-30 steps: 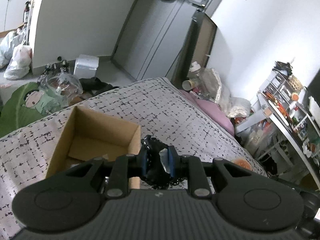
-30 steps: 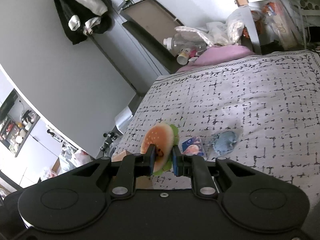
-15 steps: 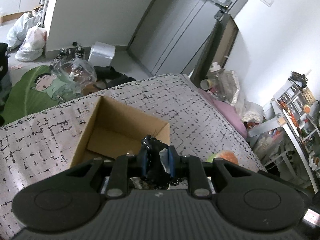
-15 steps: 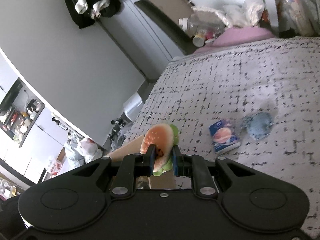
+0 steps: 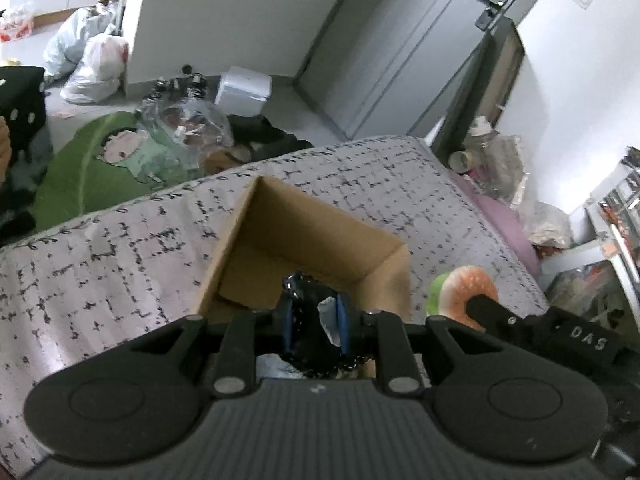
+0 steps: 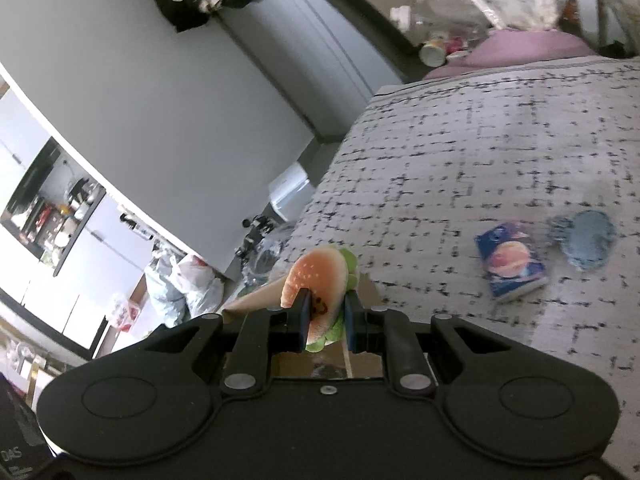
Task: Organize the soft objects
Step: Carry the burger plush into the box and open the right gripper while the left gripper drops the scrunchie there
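Observation:
An open cardboard box (image 5: 304, 236) lies on the patterned bedspread (image 5: 100, 264). My left gripper (image 5: 314, 322) hangs over the box's near side, shut on a black soft object (image 5: 308, 336) with a white tag. The right gripper (image 6: 326, 320) is shut on a plush hamburger (image 6: 316, 276), orange bun with green lettuce, held just above the box's right rim (image 6: 256, 300). In the left wrist view the hamburger (image 5: 464, 288) shows to the right of the box, with the other gripper's black body behind it. A blue picture packet (image 6: 510, 260) and a blue-grey soft item (image 6: 584, 238) lie on the bed.
Beyond the bed's far edge the floor holds a green cartoon cushion (image 5: 92, 168), plastic bags (image 5: 96, 68), a clear bag (image 5: 184, 120) and a white box (image 5: 244, 88). A grey door (image 5: 404, 48) stands behind. Bottles and bags (image 5: 492, 160) crowd the bed's right side beside a pink pillow (image 6: 516, 48).
Both grippers have moved toward the box, which now sits larger and more central under the left one. The hamburger has come into the left wrist view beside the box. Both grips are unchanged.

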Demonstrator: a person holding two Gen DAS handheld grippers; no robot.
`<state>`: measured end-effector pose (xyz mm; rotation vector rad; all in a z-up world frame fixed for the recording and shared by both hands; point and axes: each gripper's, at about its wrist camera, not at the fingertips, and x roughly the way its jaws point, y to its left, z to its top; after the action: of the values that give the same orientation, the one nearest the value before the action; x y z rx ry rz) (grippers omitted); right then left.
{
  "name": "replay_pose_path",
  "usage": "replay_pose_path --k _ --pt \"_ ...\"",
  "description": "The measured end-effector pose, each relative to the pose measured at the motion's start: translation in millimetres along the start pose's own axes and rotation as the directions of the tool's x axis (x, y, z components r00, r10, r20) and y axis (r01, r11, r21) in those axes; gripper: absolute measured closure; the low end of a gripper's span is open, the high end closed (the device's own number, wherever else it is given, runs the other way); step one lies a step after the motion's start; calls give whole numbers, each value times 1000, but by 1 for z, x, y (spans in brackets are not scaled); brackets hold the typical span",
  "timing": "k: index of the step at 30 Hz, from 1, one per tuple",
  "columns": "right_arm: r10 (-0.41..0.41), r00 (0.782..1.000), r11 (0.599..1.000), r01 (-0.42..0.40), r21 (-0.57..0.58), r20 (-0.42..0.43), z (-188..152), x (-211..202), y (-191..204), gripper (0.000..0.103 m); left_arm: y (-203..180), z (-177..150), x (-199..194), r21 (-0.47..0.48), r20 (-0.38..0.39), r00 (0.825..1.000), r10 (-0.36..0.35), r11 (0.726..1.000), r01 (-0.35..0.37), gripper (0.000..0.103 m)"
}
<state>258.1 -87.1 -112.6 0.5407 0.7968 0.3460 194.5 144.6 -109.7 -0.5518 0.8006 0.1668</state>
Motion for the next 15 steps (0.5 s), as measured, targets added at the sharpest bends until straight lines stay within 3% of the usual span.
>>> replay_pose_path --k 2,7,10,12,15 --pt "14 1000 1000 -15 -9 -15 0 6 5 86 4 2 2 -25 8 1000 23 999 -22 82" --pt "26 998 999 -27 -24 -52 -4 20 13 85 12 8 9 -72 3 998 60 996 -59 65" --pt "25 997 998 -28 -47 -68 -5 22 16 83 14 10 12 -96 3 997 71 993 -70 61" --pt "10 997 998 -14 -62 -78 -5 23 17 75 11 11 11 -100 5 998 63 993 -62 60" --pt "-6 997 998 2 -57 -74 -3 19 13 70 6 12 8 -87 11 998 54 995 -53 53"
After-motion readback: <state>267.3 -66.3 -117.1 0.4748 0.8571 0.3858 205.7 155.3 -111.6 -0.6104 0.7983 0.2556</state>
